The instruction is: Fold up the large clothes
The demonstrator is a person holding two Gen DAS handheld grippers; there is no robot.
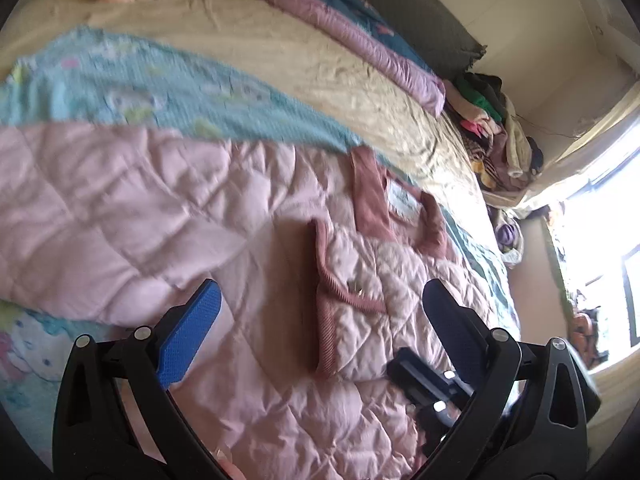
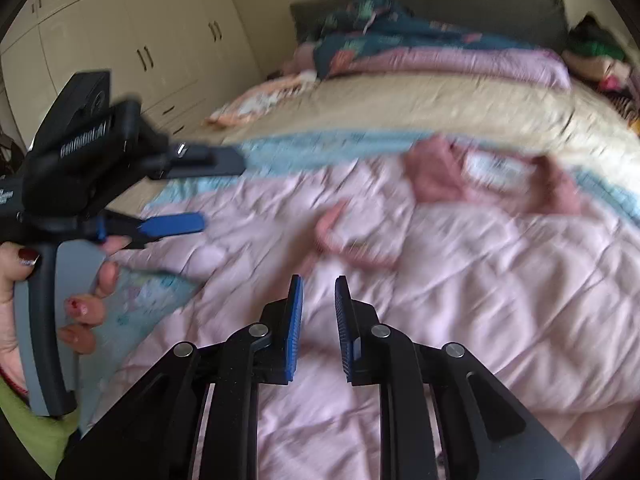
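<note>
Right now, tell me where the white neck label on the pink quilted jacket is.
In the left wrist view the white label sits right of centre, inside the jacket's darker pink collar, beside the beige bedsheet.

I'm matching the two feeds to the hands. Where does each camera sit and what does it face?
Left wrist: on the left tongs, facing down over the pink quilted jacket; only its open fingers show.
Right wrist: on the right tongs, facing the headboard; a hand shows, gripping the left tongs.
Shared: jacket, its collar, bed.
</note>
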